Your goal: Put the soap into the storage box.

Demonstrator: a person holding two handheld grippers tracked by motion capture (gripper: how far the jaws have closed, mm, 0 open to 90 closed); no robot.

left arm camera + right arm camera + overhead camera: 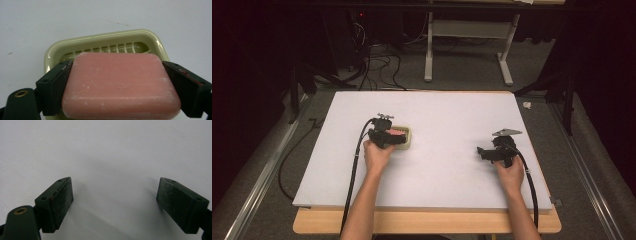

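A pink bar of soap (120,85) lies between the jaws of my left gripper (117,67), both pads pressed against its short sides. Under and behind it sits a pale yellow-green soap dish (105,40) with a ribbed bottom; whether the soap rests in the dish or hangs just above it, I cannot tell. From the high view the left gripper (384,136) is at the dish (408,144) left of the board's centre, with the soap (397,133) showing pink. My right gripper (484,152) is at the right of the board, open with nothing between its jaws (115,187).
A white board (442,110) covers a wooden table (427,225). Black cables trail from both grippers toward the near edge. Beyond the table stand a white desk frame (428,55) and tangled floor cables (372,65). A metal rail (257,170) runs along the left.
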